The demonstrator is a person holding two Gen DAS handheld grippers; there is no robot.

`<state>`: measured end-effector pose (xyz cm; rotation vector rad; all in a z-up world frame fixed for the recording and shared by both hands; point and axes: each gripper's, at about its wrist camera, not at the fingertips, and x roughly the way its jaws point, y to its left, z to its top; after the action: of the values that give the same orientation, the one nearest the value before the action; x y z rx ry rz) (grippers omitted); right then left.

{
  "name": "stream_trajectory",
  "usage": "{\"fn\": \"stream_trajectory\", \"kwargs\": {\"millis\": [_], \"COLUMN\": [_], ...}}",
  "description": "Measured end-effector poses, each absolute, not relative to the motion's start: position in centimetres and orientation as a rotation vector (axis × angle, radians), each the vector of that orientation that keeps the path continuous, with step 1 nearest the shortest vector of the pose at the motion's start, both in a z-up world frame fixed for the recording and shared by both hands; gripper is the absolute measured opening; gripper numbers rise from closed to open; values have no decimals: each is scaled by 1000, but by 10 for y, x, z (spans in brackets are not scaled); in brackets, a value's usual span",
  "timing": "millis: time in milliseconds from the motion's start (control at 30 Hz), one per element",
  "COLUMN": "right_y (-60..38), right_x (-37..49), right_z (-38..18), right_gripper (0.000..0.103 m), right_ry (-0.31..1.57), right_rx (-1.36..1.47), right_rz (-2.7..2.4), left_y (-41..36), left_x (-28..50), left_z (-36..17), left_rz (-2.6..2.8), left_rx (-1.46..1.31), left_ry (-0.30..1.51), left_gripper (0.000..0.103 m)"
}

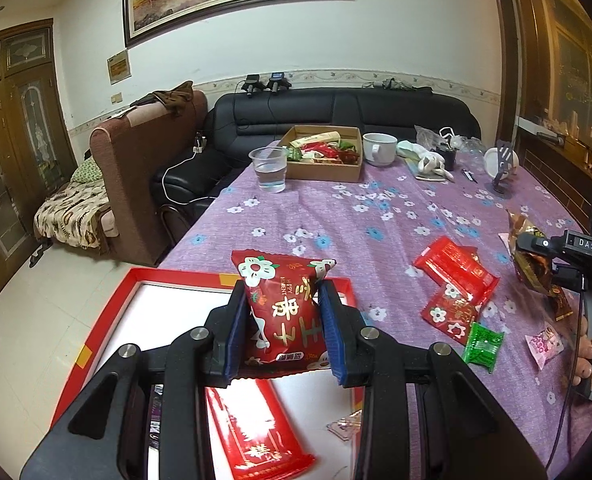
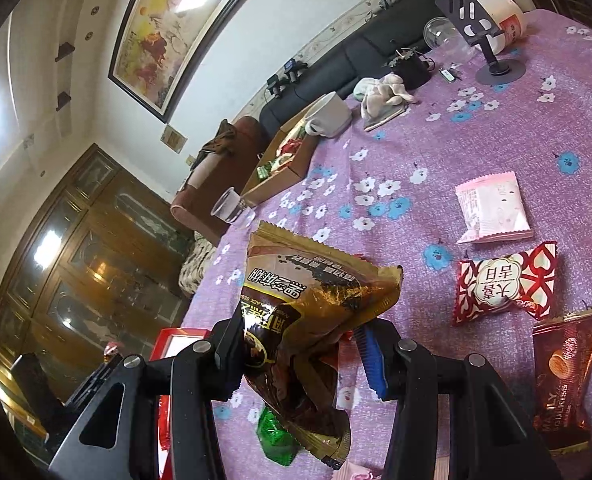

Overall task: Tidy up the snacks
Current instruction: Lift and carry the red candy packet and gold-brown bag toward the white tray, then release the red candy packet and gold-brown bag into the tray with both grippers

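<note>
My left gripper (image 1: 283,326) is shut on a red snack packet with white flowers (image 1: 281,300) and holds it above the red-rimmed white tray (image 1: 107,308). A long red packet (image 1: 255,432) lies in the tray below. My right gripper (image 2: 302,354) is shut on a gold and brown sesame snack bag (image 2: 296,320), held above the purple tablecloth; the bag also shows at the right of the left wrist view (image 1: 532,264). Loose snacks lie on the cloth: two red packets (image 1: 456,272), a green candy (image 1: 482,346), a pink packet (image 2: 492,208), a red heart-pattern packet (image 2: 504,284), a brown packet (image 2: 564,380).
A cardboard box of snacks (image 1: 324,168), a clear plastic cup of water (image 1: 269,168) and a white mug (image 1: 380,148) stand at the table's far end. A phone stand (image 2: 492,56) and a cloth (image 2: 384,92) lie far right. A black sofa (image 1: 336,108) is behind the table.
</note>
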<state>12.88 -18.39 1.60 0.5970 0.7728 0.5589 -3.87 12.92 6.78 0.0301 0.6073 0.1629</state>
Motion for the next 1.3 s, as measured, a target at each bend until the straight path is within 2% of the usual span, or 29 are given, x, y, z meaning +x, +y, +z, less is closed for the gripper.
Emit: {"fn": "stream_trajectory", "kwargs": {"millis": [333, 800, 1000, 1300], "right_y": [-167, -65, -3, 93], "right_x": [119, 102, 89, 48], "right_z": [27, 34, 31, 16], "right_gripper": [49, 49, 49, 51], "right_ry": [754, 818, 870, 928], "right_rx": [586, 596, 520, 242], "right_rz": [572, 811, 902, 975], "left_y": [151, 185, 213, 235], "left_x": [-41, -48, -54, -63], "left_z": [63, 51, 32, 13], "left_rz": [180, 227, 285, 333], "left_rx": [8, -23, -49, -63], "left_ry": [607, 626, 675, 722], "left_gripper": [32, 32, 32, 33]}}
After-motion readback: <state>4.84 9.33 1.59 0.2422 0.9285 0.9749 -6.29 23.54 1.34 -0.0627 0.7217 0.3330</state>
